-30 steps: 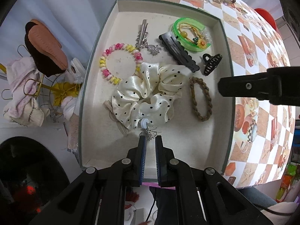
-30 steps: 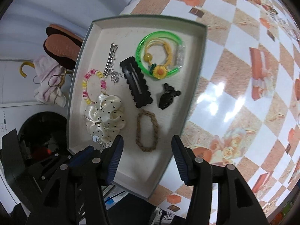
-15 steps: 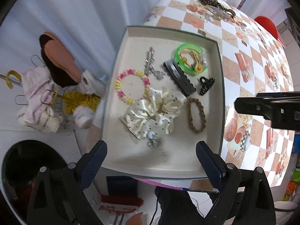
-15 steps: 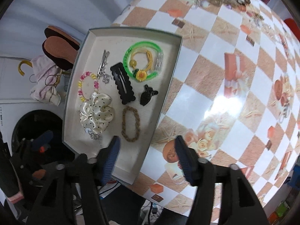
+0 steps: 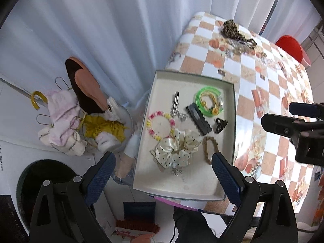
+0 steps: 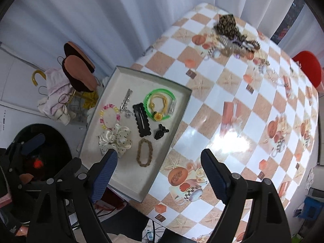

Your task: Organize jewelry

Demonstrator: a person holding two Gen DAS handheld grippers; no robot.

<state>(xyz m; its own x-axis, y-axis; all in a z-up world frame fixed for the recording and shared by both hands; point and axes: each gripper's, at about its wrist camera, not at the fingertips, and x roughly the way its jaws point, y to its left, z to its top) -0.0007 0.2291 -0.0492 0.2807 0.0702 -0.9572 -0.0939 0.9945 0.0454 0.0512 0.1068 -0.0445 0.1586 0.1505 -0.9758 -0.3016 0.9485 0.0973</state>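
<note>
Checkered table (image 6: pixel 232 93) right half bare; tray (image 5: pixel 234 109) overhangs edge; left tongs (image 5: pixel 164 165) wide, right tongs (image 6: pixel 160 163) opening, empty.

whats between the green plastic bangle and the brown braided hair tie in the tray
A small black claw clip lies between the green plastic bangle and the brown braided hair tie, clearest in the right wrist view.
</note>
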